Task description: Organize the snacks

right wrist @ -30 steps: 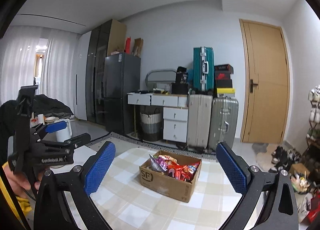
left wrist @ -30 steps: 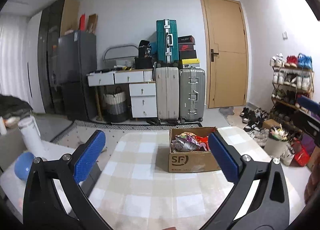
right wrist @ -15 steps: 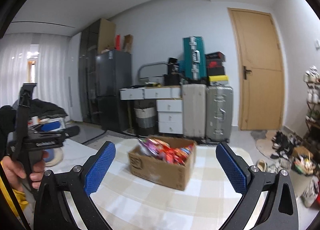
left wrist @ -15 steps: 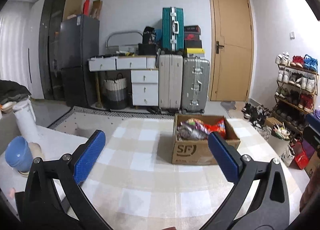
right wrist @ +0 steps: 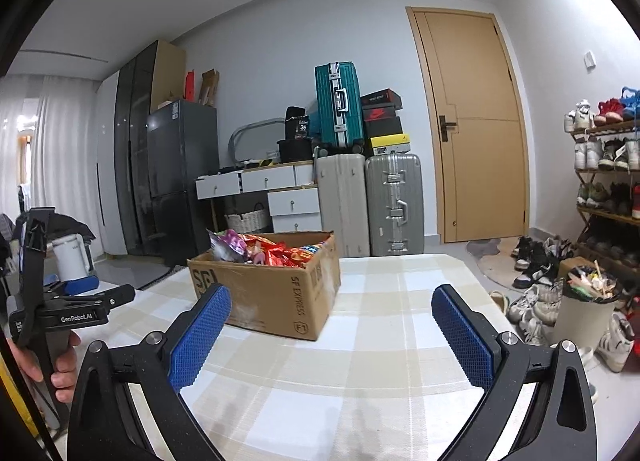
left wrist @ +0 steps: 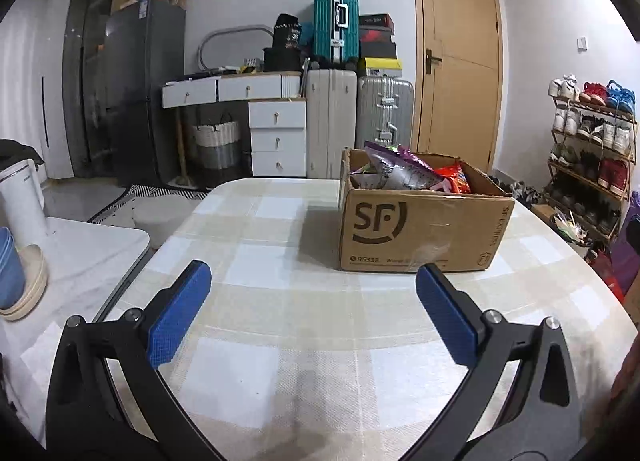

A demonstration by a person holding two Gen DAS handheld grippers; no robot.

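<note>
An open cardboard SF box (left wrist: 420, 229) stands on a table with a beige checked cloth (left wrist: 280, 301). It is filled with colourful snack packets (left wrist: 404, 175). The box also shows in the right wrist view (right wrist: 276, 293) with its snack packets (right wrist: 276, 251). My left gripper (left wrist: 314, 301) is open and empty, low over the cloth, short of the box. My right gripper (right wrist: 332, 319) is open and empty, just in front of and right of the box. The left gripper shows at the left edge of the right wrist view (right wrist: 96, 289).
A white side table (left wrist: 72, 261) with stacked bowls (left wrist: 16, 281) and a white kettle (left wrist: 20, 201) stands left. Suitcases (left wrist: 360, 117), drawers, a fridge and a door are behind. A shoe rack (left wrist: 592, 149) and a bin (right wrist: 588, 301) stand right.
Both grippers have tilted down and come closer to the table and the box. The box looks larger in both views. Both grippers stay open.
</note>
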